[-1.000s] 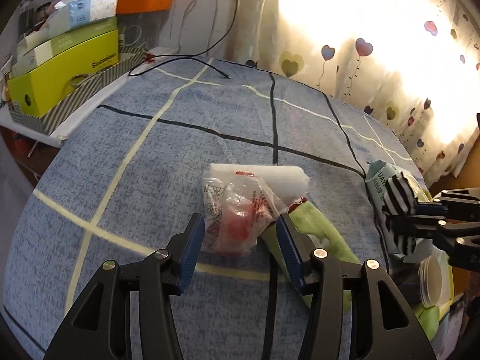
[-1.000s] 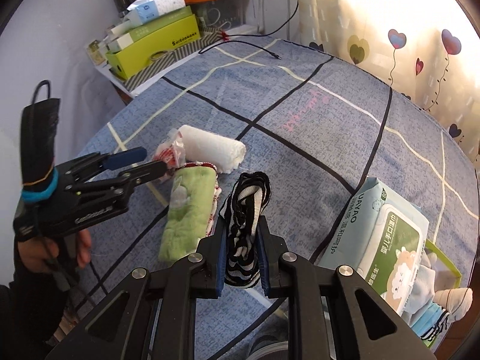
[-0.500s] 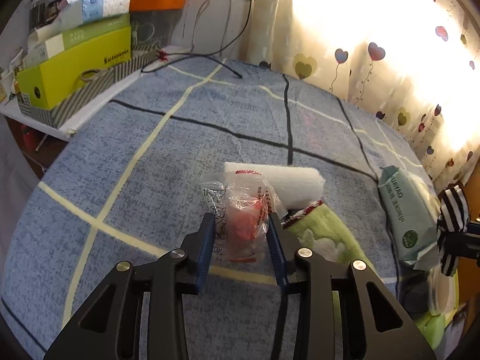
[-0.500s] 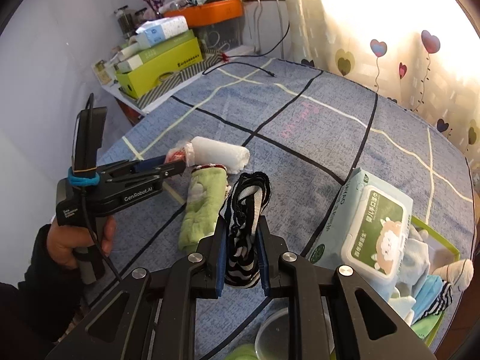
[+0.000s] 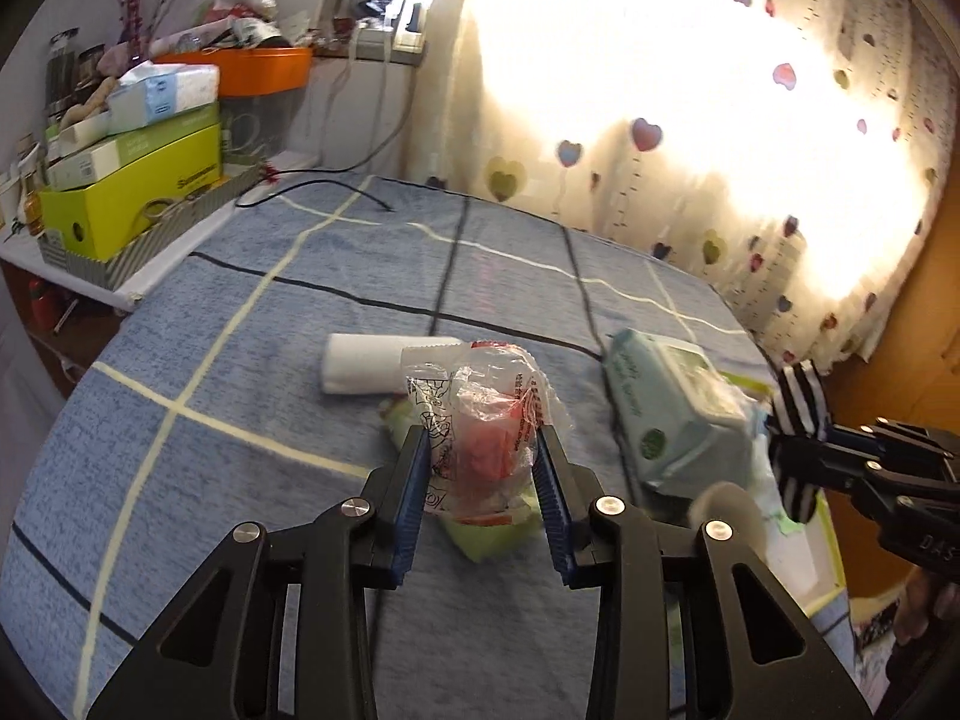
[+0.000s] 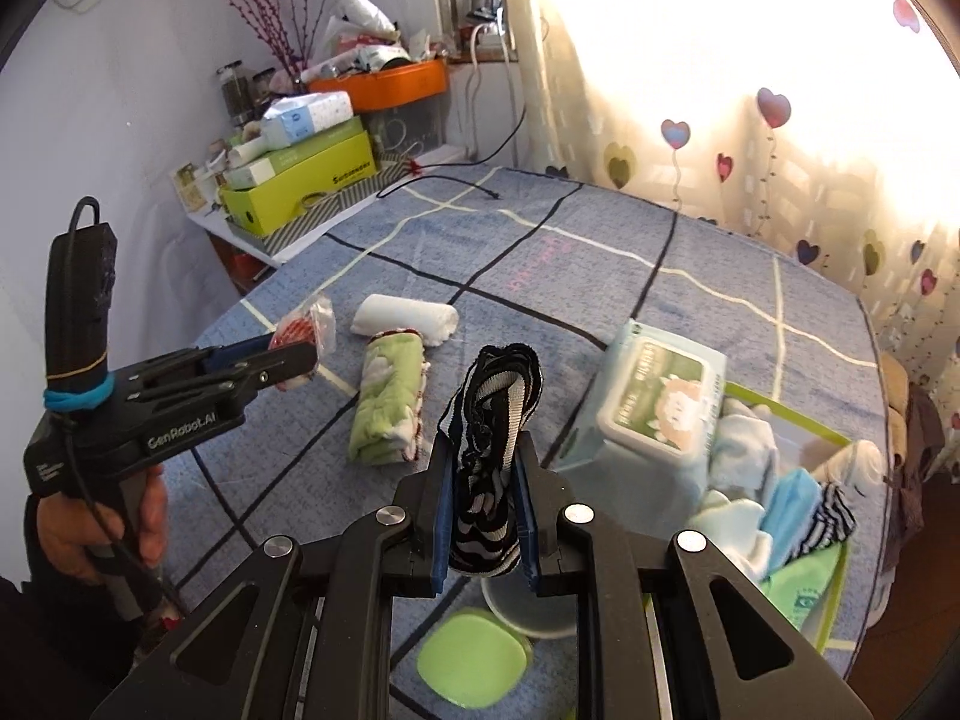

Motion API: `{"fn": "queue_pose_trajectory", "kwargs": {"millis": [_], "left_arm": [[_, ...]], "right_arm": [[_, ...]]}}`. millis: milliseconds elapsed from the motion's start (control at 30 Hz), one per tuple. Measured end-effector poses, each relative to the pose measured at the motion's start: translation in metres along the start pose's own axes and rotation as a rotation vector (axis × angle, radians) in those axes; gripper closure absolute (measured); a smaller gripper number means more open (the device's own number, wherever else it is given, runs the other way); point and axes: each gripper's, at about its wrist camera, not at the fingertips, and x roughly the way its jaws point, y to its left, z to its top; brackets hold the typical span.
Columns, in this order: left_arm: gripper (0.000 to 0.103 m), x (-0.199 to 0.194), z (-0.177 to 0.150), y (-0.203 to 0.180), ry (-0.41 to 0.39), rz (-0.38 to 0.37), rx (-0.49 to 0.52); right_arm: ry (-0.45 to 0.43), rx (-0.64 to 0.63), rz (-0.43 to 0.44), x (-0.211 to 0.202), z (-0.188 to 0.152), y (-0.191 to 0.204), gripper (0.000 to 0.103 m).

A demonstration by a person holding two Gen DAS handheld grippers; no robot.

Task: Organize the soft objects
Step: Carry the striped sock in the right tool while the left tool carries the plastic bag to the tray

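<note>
Your left hand-held gripper point(image 5: 483, 468) squeezes the crinkly plastic bag point(image 5: 480, 426) (red inside) | your right hand-held gripper point(image 6: 483, 495) pinches the striped sock point(image 6: 489, 468)

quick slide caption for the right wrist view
Right gripper clamps a striped sock above the blue bedspread; left gripper holds a plastic-wrapped packet.

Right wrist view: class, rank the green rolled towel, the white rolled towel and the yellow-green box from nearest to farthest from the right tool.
1. Green rolled towel, just ahead-left of the right tool.
2. White rolled towel, behind it.
3. Yellow-green box, far left shelf.
</note>
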Motion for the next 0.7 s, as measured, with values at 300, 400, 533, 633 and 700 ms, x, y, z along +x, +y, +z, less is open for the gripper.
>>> {"fn": "queue_pose_trajectory", "kwargs": {"millis": [300, 400, 533, 633, 700], "left_arm": [[0.067, -0.009, -0.009, -0.056, 0.008, -0.087, 0.099], [0.067, -0.012, -0.013, -0.072, 0.015, -0.111, 0.128], [0.067, -0.015, -0.016, -0.091, 0.017, -0.144, 0.161], [0.067, -0.017, -0.017, -0.105, 0.015, -0.168, 0.183], [0.067, -0.017, -0.017, -0.115, 0.019, -0.182, 0.198]], "right_arm": [[-0.040, 0.051, -0.056, -0.033, -0.033, -0.016, 0.086], [-0.051, 0.075, -0.080, -0.041, -0.044, -0.024, 0.086], [-0.063, 0.115, -0.100, -0.051, -0.056, -0.035, 0.086], [-0.071, 0.131, -0.116, -0.060, -0.063, -0.043, 0.086], [-0.075, 0.140, -0.127, -0.065, -0.067, -0.048, 0.086]]}}
